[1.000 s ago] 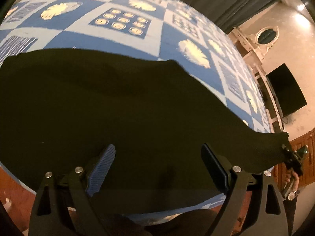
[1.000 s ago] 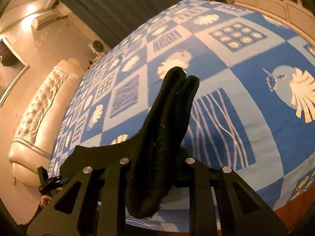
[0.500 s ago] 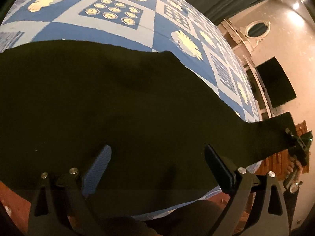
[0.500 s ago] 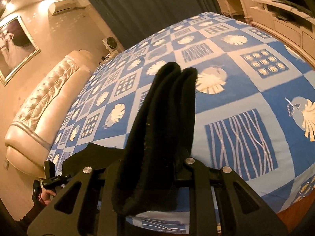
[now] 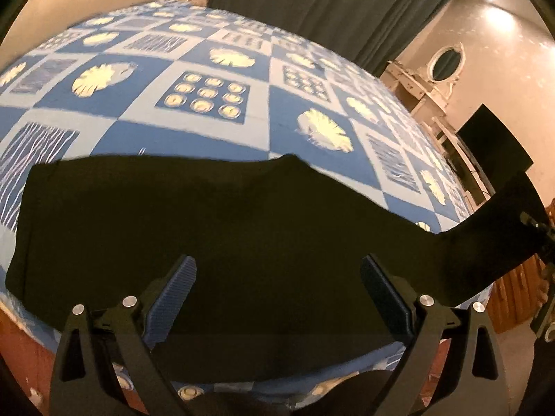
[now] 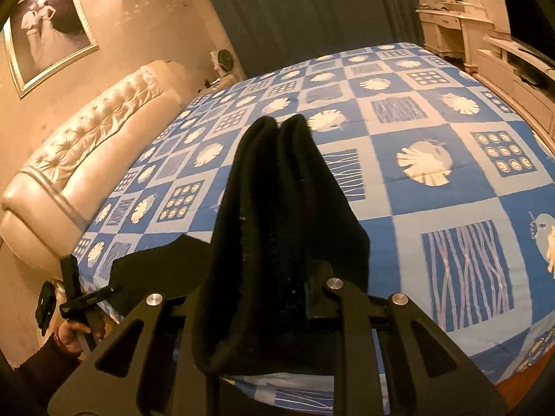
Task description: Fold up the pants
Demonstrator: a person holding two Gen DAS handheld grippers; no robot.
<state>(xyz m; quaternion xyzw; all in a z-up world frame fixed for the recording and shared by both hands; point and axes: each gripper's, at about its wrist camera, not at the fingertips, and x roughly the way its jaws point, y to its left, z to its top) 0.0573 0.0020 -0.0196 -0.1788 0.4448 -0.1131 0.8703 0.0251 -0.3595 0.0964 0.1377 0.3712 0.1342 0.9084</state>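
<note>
While the black pants (image 5: 208, 242) are mostly lying flat near the front edge of the bed (image 5: 215, 131), one end is up in the air now. Compared to a second ago the right gripper (image 6: 277, 277) has hauled its bunch of fabric noticeably higher: back then the wad sat low over the striped square of the bedspread, now it stands tall between the fingers and more of the room shows behind it. The left gripper (image 5: 277, 277) has pulled back a bit too, so more of the patterned cover is visible beyond the pants than before.

The left gripper's fingers are spread wide apart, hovering over the flat part of the cloth with nothing between them. The right one is clamped tight on a thick, doubled-up fold of the pants.

What's neat is what each camera gets. From the left wrist view you see the pants laid out wide and the lifted end rising off to the far right, where the other gripper (image 5: 534, 228) pinches it. From the right wrist view you get the pinched wad up close, the cream tufted headboard (image 6: 86, 145), a framed picture (image 6: 48, 27), and the left gripper (image 6: 86, 298) in a hand (image 6: 74, 332) down at the lower left.
</note>
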